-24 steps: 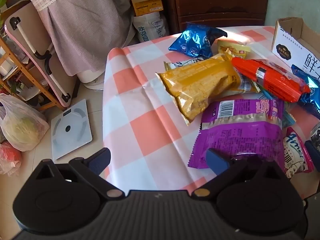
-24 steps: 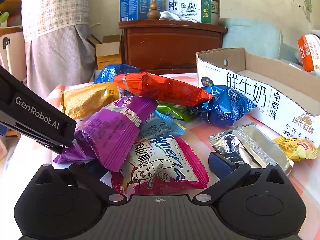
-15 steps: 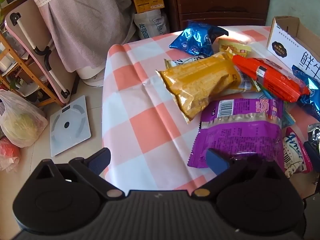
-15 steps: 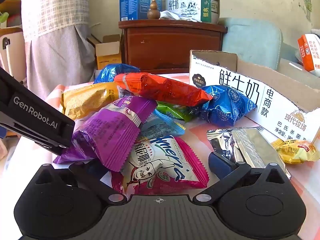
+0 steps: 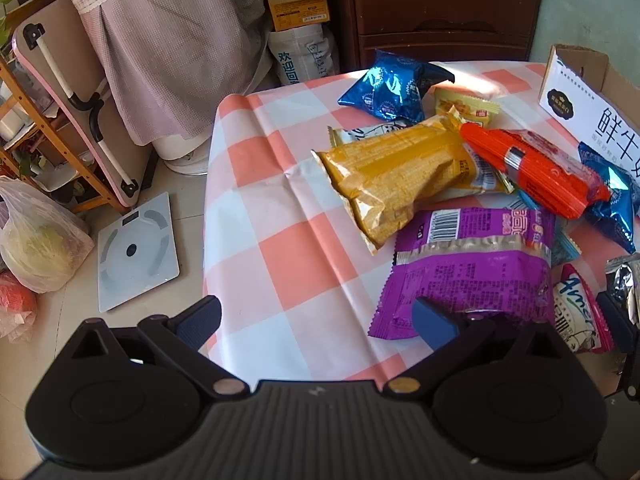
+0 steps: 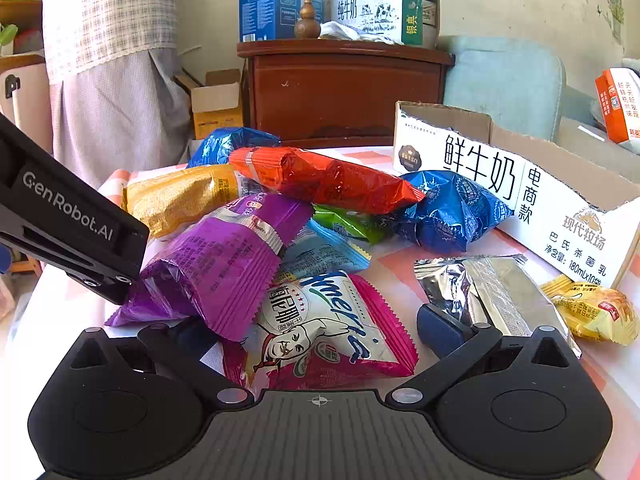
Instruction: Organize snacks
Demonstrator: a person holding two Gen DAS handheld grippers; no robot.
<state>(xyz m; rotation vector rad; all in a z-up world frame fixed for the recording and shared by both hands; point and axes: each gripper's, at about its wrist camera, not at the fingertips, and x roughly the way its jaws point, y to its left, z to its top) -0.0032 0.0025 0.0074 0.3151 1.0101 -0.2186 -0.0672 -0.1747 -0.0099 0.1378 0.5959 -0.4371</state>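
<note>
The left wrist view looks steeply down over the bench (image 5: 280, 200) edge, with the floor at 9 o'clock. The right wrist view sits low and close, facing the cabinet (image 6: 340, 92) at 12 o'clock. Both share the purple pack (image 5: 472, 272) (image 6: 224, 256) and the carton (image 5: 592, 108) (image 6: 520, 196).

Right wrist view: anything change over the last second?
The cardboard box shifted left in view, toward the snack pile; likely the camera panned. Neither the left gripper nor the right gripper took hold of anything. Both stayed open; snacks unmoved.
</note>
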